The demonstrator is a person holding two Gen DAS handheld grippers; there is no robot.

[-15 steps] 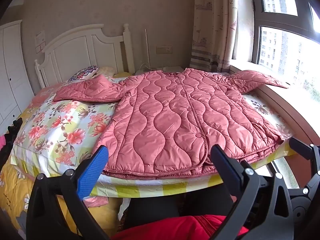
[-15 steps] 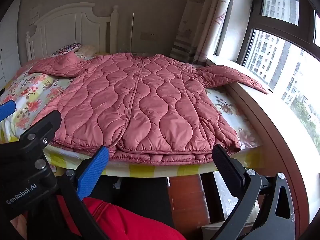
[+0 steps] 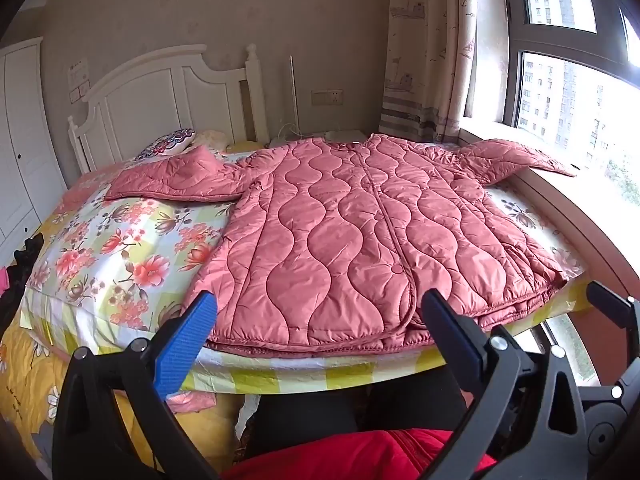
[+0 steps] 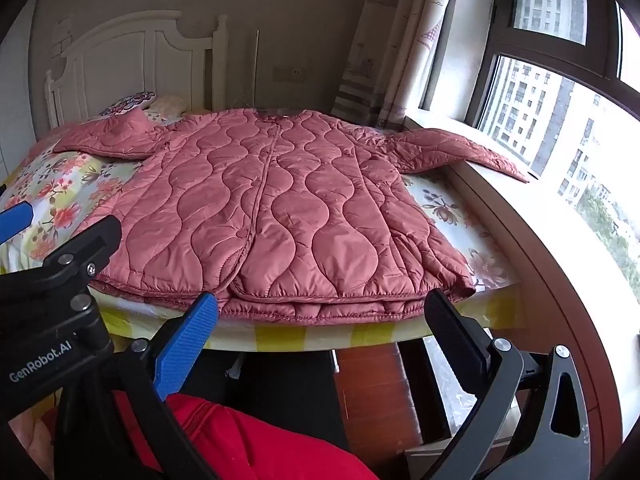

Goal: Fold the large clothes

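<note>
Pink quilted puffer jacket (image 3: pixel 360 236) spread flat on floral-sheeted bed (image 3: pixel 120 248), one sleeve on windowsill (image 4: pixel 560 240). Left gripper (image 3: pixel 320 320), right gripper (image 4: pixel 324 316): jaws wide apart, empty, short of hem.

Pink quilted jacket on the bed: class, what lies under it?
The pink quilted jacket lies spread on a floral bedsheet; its right sleeve rests on the window ledge. The sheet beneath its body is hidden.

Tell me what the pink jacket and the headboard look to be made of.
Pink jacket: likely a padded synthetic shell such as nylon or polyester; it has a slight sheen and puffy wavy quilting. Headboard: apparently white-painted wood, with smooth panels and a turned post.
</note>
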